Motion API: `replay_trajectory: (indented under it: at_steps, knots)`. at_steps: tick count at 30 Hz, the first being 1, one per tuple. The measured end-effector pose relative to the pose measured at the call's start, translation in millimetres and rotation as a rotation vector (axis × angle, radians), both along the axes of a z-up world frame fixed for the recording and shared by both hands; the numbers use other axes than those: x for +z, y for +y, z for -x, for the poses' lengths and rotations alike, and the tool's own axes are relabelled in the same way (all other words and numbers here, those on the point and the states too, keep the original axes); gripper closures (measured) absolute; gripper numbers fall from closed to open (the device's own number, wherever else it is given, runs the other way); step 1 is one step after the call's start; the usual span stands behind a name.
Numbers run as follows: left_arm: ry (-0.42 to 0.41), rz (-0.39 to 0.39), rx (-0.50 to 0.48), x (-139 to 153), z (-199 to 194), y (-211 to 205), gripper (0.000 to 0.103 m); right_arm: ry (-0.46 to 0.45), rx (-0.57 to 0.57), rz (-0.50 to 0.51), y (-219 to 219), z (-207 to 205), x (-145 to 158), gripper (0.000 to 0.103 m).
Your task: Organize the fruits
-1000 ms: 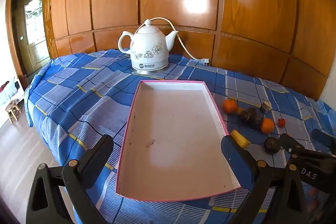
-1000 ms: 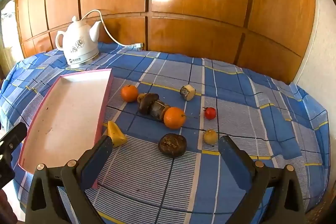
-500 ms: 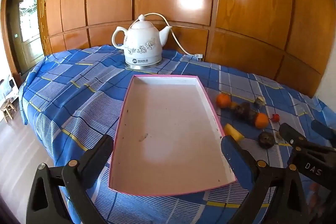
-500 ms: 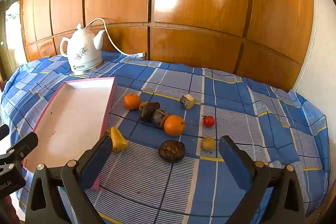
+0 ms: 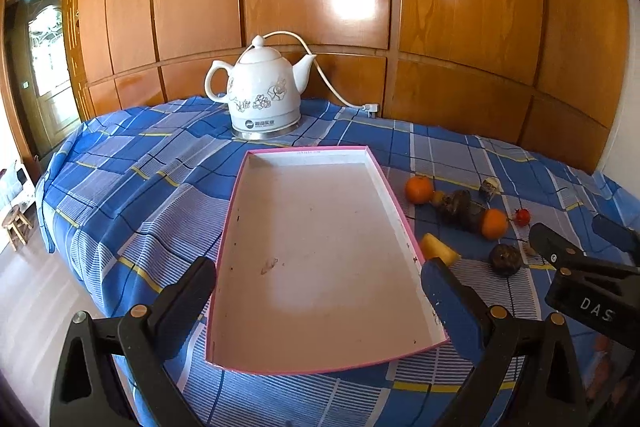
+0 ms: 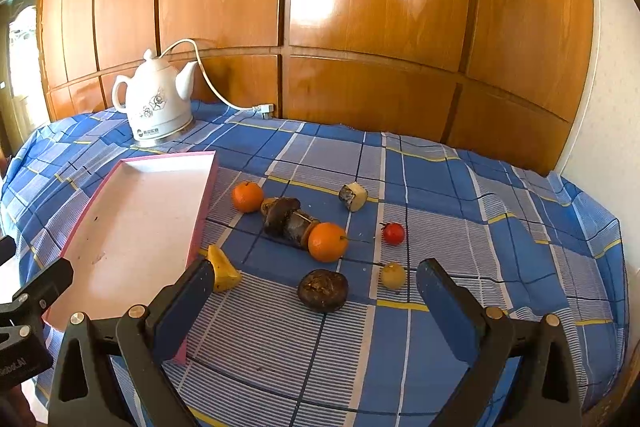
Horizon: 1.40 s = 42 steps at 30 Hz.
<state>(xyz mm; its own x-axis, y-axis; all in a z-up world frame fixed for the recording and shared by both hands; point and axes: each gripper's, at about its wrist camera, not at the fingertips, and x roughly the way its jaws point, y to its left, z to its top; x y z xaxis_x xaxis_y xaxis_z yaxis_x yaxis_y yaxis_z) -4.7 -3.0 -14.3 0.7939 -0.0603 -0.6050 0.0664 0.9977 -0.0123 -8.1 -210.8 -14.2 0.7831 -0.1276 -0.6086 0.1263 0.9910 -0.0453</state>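
A shallow pink-edged tray (image 5: 394, 187) lies on a blue checked tablecloth (image 5: 132, 195), its white floor bare. The left gripper (image 5: 318, 285) hangs above the tray's near end, jaws spread wide and holding nothing. The right gripper (image 6: 312, 289) is likewise wide and unloaded, above the fruit scattered on the cloth just right of the tray.

A yellow wedge (image 6: 224, 269) sits nearest the tray's right wall, partly covered by the right gripper's left finger. Between the fingers lie a dark brown fruit (image 6: 322, 290) and a small pale yellow ball (image 6: 393, 275). Farther off are two oranges (image 6: 327, 241), a dark lump (image 6: 286, 217) between them, a small red fruit (image 6: 393, 233) and a cut piece (image 6: 353, 196) whose kind is unclear.

A white kettle (image 5: 264, 95) stands beyond the tray's far edge, near the wood-panelled wall (image 6: 360, 7). The cloth falls away at the left edge.
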Motion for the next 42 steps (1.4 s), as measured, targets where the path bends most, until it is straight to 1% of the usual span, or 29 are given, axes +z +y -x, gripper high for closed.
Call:
replay_trajectory:
  at_steps: [4, 9, 23, 42]
  knots:
    - [0.006, 0.014, -0.003, 0.3, -0.3, 0.4, 0.000, 0.004, 0.001, 0.001, 0.5, -1.5, -0.1, 0.000]
    - [0.009, 0.007, -0.016, -0.3, 0.1, -3.3, 0.000, 0.000, 0.004, 0.008, 1.7, -1.3, 0.5, 0.000]
    - [0.019, 0.019, -0.045, 0.3, 1.8, -4.3, 0.000, -0.010, 0.006, 0.006, 1.4, 0.8, 3.0, 0.000]
    - [0.037, 0.016, -0.052, -1.1, 1.3, -5.8, 0.000, -0.011, 0.005, 0.001, 0.1, 1.9, 4.0, 0.000]
